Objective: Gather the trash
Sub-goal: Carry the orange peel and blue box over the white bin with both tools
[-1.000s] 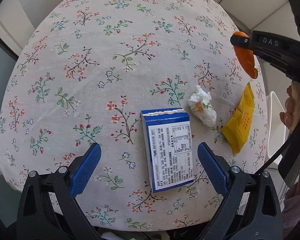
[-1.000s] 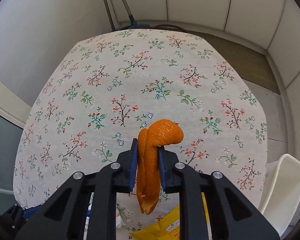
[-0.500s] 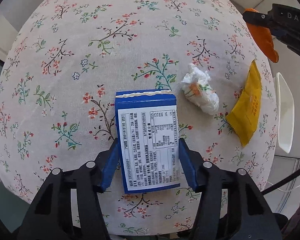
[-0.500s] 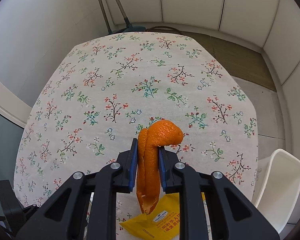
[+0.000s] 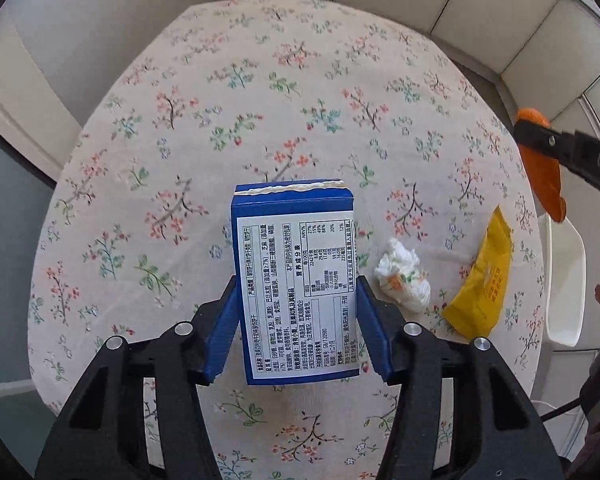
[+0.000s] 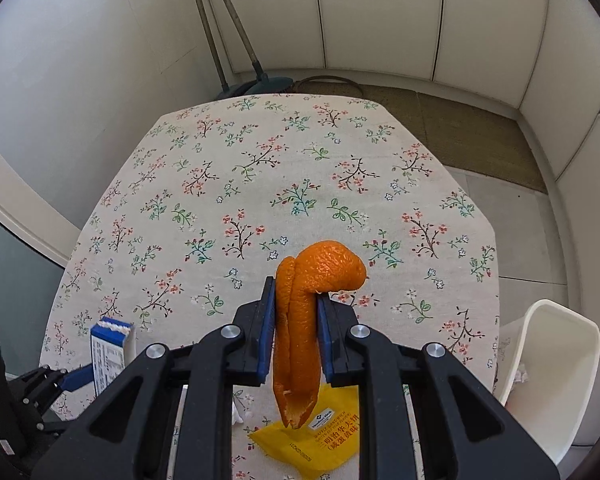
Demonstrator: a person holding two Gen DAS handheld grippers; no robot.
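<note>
Your left fingers (image 5: pixel 296 322) have just closed on the blue box (image 5: pixel 296 280), so squeeze gently while your right fingers (image 6: pixel 296 340) hold the orange peel (image 6: pixel 306 320).

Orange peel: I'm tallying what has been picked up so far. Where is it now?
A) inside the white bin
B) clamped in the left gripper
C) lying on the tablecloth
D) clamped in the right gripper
D: the orange peel hangs pinched between the blue pads of the right gripper, above the tablecloth, while the left gripper grips the blue box.
</note>
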